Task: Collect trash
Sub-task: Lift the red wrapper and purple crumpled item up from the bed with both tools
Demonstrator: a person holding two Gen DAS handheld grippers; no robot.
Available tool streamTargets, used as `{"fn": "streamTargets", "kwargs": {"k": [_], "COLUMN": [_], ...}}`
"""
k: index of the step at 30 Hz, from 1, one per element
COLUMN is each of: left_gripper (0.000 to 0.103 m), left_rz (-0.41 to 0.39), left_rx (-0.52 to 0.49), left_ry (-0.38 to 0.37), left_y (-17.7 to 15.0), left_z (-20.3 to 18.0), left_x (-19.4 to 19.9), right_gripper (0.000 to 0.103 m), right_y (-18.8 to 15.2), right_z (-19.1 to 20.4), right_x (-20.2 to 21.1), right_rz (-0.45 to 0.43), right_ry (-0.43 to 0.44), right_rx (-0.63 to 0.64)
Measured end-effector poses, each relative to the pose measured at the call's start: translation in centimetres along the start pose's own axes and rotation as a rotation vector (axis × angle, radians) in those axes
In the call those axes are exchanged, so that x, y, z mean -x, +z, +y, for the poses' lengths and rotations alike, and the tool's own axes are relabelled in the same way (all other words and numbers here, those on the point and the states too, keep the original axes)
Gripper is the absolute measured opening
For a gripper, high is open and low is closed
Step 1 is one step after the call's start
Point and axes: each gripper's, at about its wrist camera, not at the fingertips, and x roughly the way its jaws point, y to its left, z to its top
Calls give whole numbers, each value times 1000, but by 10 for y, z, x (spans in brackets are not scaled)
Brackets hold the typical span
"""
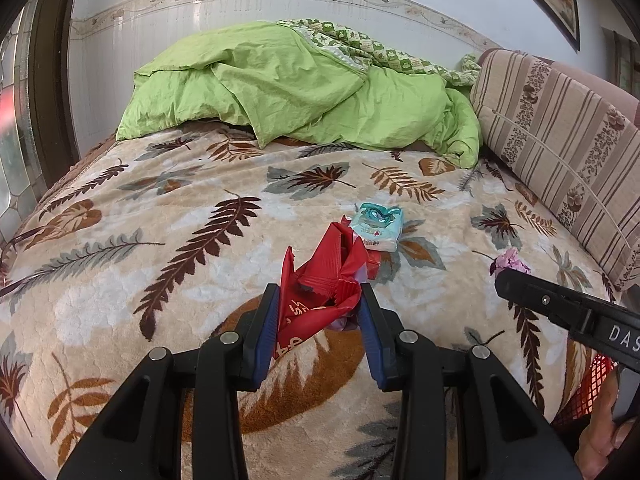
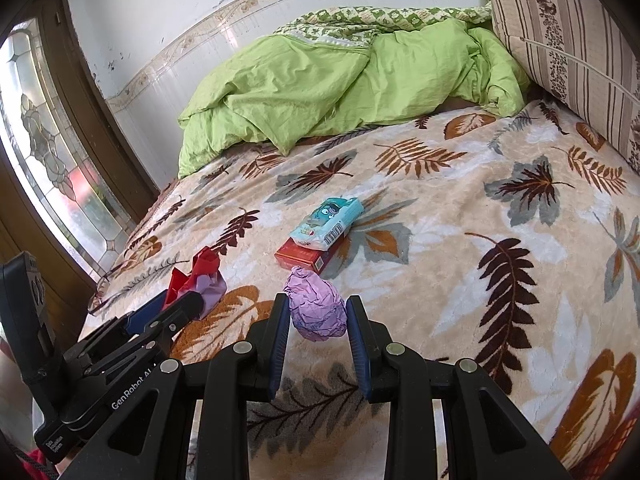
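A crumpled red wrapper (image 1: 320, 280) is held between the blue pads of the left gripper (image 1: 319, 300), its jaws narrowed onto it; a scrap of pale purple is caught in with it. In the right wrist view a crumpled purple paper ball (image 2: 316, 308) is pinched between the pads of the right gripper (image 2: 318, 314), the jaws likewise narrow. Both bundles are kept low over the near part of a leaf-patterned blanket (image 2: 460, 260) that covers the bed.

Just beyond the grippers, toward the middle of the bed, a light blue tissue pack (image 2: 328, 218) is laid on top of a red box (image 2: 300, 258), overlapping its far end.

At the far end a rumpled green quilt (image 1: 296, 84) is heaped against the tiled wall (image 1: 168, 40). Along the right edge a striped cushion (image 1: 560, 136) is propped up — the bed is closed off on that side. On the left the blanket drops away at the bed's edge beside a stained-glass door panel (image 2: 48, 152). Open blanket is left to the right of the box and pack, and between them and the quilt.

A hand (image 1: 604, 436) is seen at the near right corner of the left wrist view, beside red mesh (image 1: 596, 384).
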Motion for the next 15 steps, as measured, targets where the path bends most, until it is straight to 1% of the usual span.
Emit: {"fn": "streamTargets", "kwargs": {"k": [2, 6, 9, 15], "left_gripper": [37, 37, 37, 37], "left_rz": [-4, -7, -19, -31], "left_rx": [-1, -2, -26, -80], "left_ry": [-8, -47, -79, -153], "left_y": [1, 2, 2, 3], "left_z": [-3, -12, -24, -57], "left_x": [3, 15, 26, 45], "right_gripper": [30, 30, 30, 30], "right_y": [0, -1, -7, -17], "right_z": [-3, -7, -12, -25], "right_x": [4, 18, 38, 80], "right_rz": [-12, -37, -50, -86], "right_ry": [4, 9, 30, 28], "right_rx": [-16, -47, -74, -94]}}
